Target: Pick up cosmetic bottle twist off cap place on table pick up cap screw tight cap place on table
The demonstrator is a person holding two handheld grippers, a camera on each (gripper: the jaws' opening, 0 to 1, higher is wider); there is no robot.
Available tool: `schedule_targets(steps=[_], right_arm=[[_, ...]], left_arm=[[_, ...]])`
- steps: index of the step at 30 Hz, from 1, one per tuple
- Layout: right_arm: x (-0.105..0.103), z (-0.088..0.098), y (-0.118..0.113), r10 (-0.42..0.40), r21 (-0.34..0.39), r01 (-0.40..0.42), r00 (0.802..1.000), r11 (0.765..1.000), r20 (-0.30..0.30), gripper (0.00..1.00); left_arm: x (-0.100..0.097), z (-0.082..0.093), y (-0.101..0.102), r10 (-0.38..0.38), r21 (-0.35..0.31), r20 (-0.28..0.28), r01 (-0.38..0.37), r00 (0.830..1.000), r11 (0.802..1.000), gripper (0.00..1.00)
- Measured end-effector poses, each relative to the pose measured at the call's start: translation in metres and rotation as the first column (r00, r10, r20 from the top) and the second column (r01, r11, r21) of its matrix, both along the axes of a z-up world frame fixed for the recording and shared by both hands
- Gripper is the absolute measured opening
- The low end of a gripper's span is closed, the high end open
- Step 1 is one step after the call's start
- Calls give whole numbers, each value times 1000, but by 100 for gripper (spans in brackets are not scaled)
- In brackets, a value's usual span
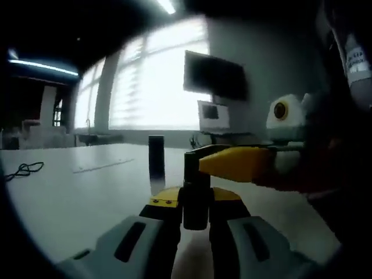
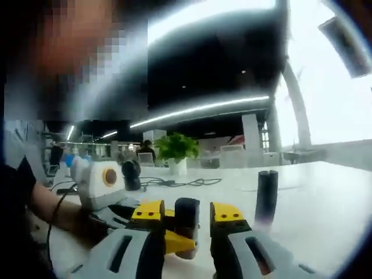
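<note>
Two grippers meet on one dark cosmetic bottle [image 1: 196, 195]: the left gripper [image 1: 195, 218] clamps it, the right gripper [image 2: 187, 232] grips its cap [image 2: 187, 212]; another dark bottle [image 2: 267, 197] stands beyond the jaws.

White table [image 1: 87, 192]; dark bottle [image 1: 196, 192]; dark cylinder [image 2: 266, 197]; grey grippers with yellow tips [image 2: 192, 224]; green plant [image 2: 176, 146].
</note>
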State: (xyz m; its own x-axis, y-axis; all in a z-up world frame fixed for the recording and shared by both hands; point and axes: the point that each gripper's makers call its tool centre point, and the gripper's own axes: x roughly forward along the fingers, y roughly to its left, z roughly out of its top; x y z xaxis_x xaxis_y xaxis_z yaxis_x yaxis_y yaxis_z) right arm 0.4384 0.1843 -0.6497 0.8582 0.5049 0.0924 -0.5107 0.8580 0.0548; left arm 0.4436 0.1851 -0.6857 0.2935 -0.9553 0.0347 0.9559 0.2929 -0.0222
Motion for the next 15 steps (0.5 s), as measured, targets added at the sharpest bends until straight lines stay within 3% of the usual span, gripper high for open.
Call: schedule_targets(steps=[1,3,7,9,10,13,15], right_arm=[[-1,1,-3,33,30,-33,999,999,-16,25],[-9,14,-4,150,115,-150,989,982,11,25],[-16,23,-17,287,119,-288,958,950,30,24],[-16,24,-21,350,99,-350,937,932,15,23],[-16,25,-22,368,75,-368,930,927,18,23],[-13,22,-17,427,-19,-427,904,904,-5,22],[-17,22,-7,500,-34,-500,866,865,-21,22]], left_arm=[[-2,0,-1,-10,-3,-1,10,1000,1000,8],[-5,2,-1,-27,-10,1,27,1000,1000,8],[-8,11,0,-54,-57,7,54,999,997,8],[-7,16,2,-62,-92,-6,61,998,994,8],[-8,20,2,-76,-115,14,77,997,990,8],[-11,26,3,-102,-150,-1,101,995,984,8],[-18,27,1,-136,-165,-34,129,990,978,8]])
